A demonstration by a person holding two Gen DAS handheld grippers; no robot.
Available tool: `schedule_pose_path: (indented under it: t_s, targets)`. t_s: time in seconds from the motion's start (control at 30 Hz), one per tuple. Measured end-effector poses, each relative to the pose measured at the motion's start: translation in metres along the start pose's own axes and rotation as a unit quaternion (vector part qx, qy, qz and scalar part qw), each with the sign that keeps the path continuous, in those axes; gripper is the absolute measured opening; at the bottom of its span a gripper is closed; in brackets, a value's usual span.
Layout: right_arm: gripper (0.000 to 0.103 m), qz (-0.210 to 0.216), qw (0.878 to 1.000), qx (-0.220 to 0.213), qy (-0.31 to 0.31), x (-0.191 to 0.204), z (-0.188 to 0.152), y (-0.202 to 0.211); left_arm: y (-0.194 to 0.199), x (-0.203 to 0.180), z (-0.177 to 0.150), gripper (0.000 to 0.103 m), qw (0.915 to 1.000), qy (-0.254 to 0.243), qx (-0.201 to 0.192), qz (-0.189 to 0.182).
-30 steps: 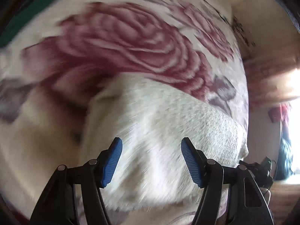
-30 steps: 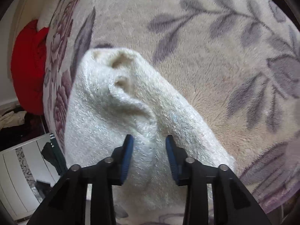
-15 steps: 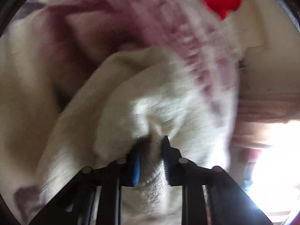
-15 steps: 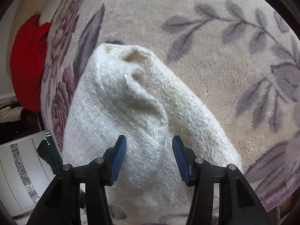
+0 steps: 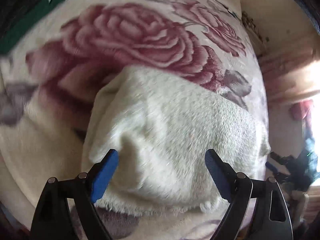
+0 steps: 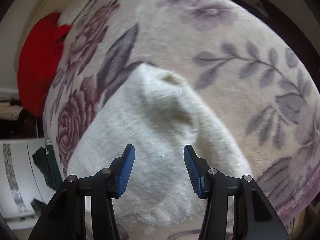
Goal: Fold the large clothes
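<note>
While both claws, left [image 5: 161, 161] and right [image 6: 159, 157], hang spread and empty over the fleece [image 5: 170, 132], you pick a near hem corner each, pinch deep, lift evenly.

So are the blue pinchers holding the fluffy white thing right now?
No. The left gripper and the right gripper are both open above the fluffy white garment, which lies on the flowered blanket.

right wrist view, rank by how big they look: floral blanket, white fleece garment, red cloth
1. floral blanket, fills most of the frame
2. white fleece garment, though it lies nearest the camera, which inflates it
3. red cloth, far off at the edge, so its true size is unsure
</note>
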State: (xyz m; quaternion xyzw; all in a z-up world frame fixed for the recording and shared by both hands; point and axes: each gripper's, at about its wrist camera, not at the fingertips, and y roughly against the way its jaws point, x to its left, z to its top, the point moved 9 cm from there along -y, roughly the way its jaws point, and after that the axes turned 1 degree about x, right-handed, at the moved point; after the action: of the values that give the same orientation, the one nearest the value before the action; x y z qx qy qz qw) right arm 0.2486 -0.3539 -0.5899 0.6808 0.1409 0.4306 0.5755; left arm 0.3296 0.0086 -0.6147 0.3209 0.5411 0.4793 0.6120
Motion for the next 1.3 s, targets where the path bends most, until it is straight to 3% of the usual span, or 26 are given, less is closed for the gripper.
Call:
schedule_pose_path:
  t_s: [0.1, 0.13, 0.17, 0.2, 0.23, 0.27, 0.37, 0.43, 0.53, 0.6, 0.8, 0.9, 0.97, 1.0, 1.03, 1.07, 1.1, 1.2, 1.3]
  targets:
    - [0.053, 0.007, 0.999, 0.03, 0.037, 0.036, -0.012, -0.029, -0.018, -0.031, 0.004, 0.087, 0.999, -0.032, -0.016, 0.025]
    - [0.052, -0.003, 0.998, 0.038, 0.054, 0.046, -0.017, -0.038, -0.025, -0.039, 0.007, 0.072, 0.9985, -0.042, -0.02, 0.028]
    - [0.052, -0.023, 0.996, 0.042, 0.076, 0.059, -0.021, -0.048, -0.034, -0.051, 0.008, 0.031, 0.9978, -0.055, -0.024, 0.028]
    - [0.048, -0.033, 0.993, 0.045, 0.1, 0.072, -0.024, -0.056, -0.045, -0.058, 0.008, 0.014, 0.997, -0.066, -0.012, 0.04]
    - [0.038, -0.036, 0.99, 0.048, 0.125, 0.088, -0.027, -0.064, -0.061, -0.066, 0.01, 0.008, 0.9965, -0.072, 0.004, 0.043]
    - [0.035, -0.038, 0.987, 0.055, 0.147, 0.102, -0.032, -0.072, -0.079, -0.073, 0.009, 0.007, 0.9964, -0.074, 0.026, 0.032]
    - [0.033, -0.064, 0.973, 0.101, 0.198, 0.129, -0.046, -0.109, -0.118, -0.065, 0.009, 0.007, 0.9945, -0.066, 0.06, 0.056]
    - [0.032, -0.111, 0.96, 0.136, 0.22, 0.126, -0.05, -0.138, -0.137, -0.05, 0.012, 0.007, 0.9957, -0.028, 0.081, 0.033]
    - [0.03, -0.134, 0.954, 0.166, 0.212, 0.117, -0.044, -0.167, -0.145, -0.036, 0.018, 0.006, 0.9951, 0.015, 0.097, -0.01]
    - [0.03, -0.14, 0.955, 0.179, 0.192, 0.115, -0.037, -0.176, -0.148, -0.034, 0.019, 0.005, 0.9948, 0.018, 0.097, -0.024]
    - [0.029, -0.197, 0.949, 0.137, 0.205, 0.13, -0.03, -0.185, -0.139, -0.042, 0.024, 0.005, 0.9963, -0.009, 0.085, 0.005]
    - [0.033, -0.158, 0.959, 0.139, 0.192, 0.137, -0.034, -0.16, -0.111, -0.062, 0.024, 0.005, 0.9956, -0.055, 0.07, 0.031]
    - [0.049, -0.069, 0.973, 0.147, 0.165, 0.133, -0.04, -0.132, -0.09, -0.07, 0.021, 0.008, 0.9959, -0.073, 0.047, 0.027]
    - [0.064, -0.036, 0.976, 0.147, 0.154, 0.127, -0.042, -0.115, -0.077, -0.074, 0.016, 0.014, 0.9961, -0.076, 0.039, 0.02]
    - [0.068, -0.012, 0.98, 0.136, 0.147, 0.116, -0.041, -0.095, -0.068, -0.078, 0.011, 0.043, 0.9966, -0.074, 0.035, 0.011]
    - [0.069, -0.002, 0.982, 0.119, 0.144, 0.105, -0.037, -0.075, -0.059, -0.082, 0.004, 0.082, 0.9972, -0.068, 0.031, -0.002]
    - [0.07, 0.001, 0.986, 0.091, 0.142, 0.087, -0.031, -0.053, -0.052, -0.087, -0.004, 0.09, 0.9976, -0.06, 0.027, -0.021]
    - [0.092, -0.004, 0.993, 0.035, 0.117, 0.037, -0.007, -0.019, -0.054, -0.1, -0.023, 0.09, 0.9978, -0.043, 0.029, -0.041]
    - [0.093, -0.016, 0.997, 0.046, 0.065, -0.024, 0.014, -0.031, -0.081, -0.118, -0.031, 0.09, 0.998, -0.028, 0.039, -0.04]
